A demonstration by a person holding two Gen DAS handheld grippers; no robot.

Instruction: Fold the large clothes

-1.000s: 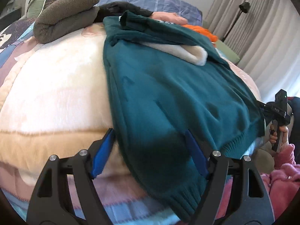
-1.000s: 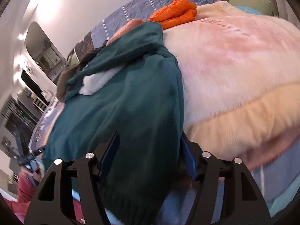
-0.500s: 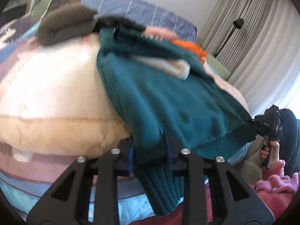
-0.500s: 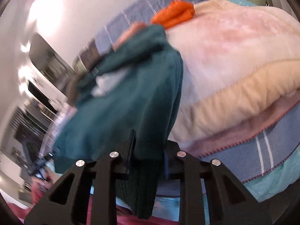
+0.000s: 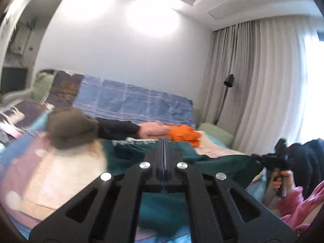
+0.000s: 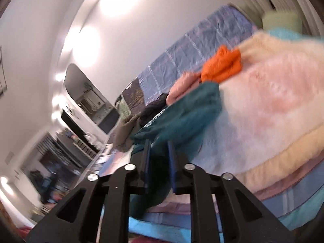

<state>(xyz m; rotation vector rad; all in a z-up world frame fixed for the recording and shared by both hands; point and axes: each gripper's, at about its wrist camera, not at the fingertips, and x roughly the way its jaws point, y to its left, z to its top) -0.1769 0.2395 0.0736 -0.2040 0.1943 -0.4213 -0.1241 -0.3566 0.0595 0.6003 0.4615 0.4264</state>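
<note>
Both hand-held grippers, left [image 5: 164,158] and right [image 6: 159,158], clenched on near hem of teal sweater [image 6: 188,113], just closed. Sweater on bed [image 6: 273,105], hem raised. Step: lift for fold. Next: carry hem far, toward collar, evenly.

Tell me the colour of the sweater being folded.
Dark teal sweater; the colour shows best in the right wrist view.
</note>
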